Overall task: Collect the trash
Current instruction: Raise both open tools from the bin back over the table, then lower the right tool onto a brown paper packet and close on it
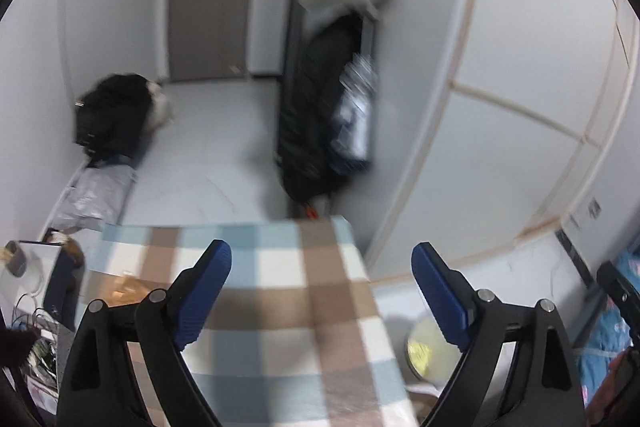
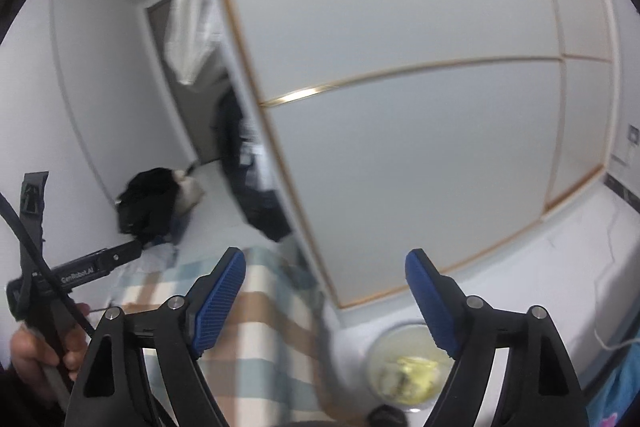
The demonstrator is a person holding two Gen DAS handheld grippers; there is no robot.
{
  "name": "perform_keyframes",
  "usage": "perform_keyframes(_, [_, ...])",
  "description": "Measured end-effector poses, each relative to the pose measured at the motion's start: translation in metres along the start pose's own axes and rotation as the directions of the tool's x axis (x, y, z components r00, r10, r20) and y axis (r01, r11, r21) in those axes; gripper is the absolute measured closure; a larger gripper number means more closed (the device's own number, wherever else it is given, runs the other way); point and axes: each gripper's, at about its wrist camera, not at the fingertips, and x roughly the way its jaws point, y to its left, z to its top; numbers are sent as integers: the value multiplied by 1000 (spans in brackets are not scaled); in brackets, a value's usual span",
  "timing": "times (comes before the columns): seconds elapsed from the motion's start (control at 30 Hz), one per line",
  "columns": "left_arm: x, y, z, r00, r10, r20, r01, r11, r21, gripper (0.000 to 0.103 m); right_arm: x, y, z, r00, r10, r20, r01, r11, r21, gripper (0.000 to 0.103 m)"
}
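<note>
A round bin with yellowish trash inside point(image 2: 404, 373) stands on the floor right of the table; it also shows in the left wrist view point(image 1: 428, 353). My left gripper point(image 1: 320, 259) is open and empty above the checked tablecloth point(image 1: 280, 307). My right gripper point(image 2: 325, 267) is open and empty, above the table's right edge and the bin. A brown scrap point(image 1: 124, 287) lies on the cloth left of my left gripper. The left gripper's body point(image 2: 76, 273) shows at the left of the right wrist view. Both views are blurred.
White wardrobe doors point(image 2: 400, 107) rise to the right. Dark hanging clothes point(image 1: 320, 115) and a black bag point(image 1: 112, 111) are across the floor. A grey plastic bag point(image 1: 92, 195) lies by the table's far left corner. Cluttered cables point(image 1: 32, 323) sit at left. Blue bedding point(image 1: 612, 327) is at right.
</note>
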Motion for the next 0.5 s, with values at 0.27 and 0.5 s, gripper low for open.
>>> perform_keyframes(0.27, [-18,72,8,993,112,41,-107,988,-112,1,11,87,3,991,136,-5,-136,986,-92,14])
perform_keyframes(0.5, [-16,129,-1,981,193,19,-187,968,-170,1,36,166,-7,969,238,-60,-245,956,-160,9])
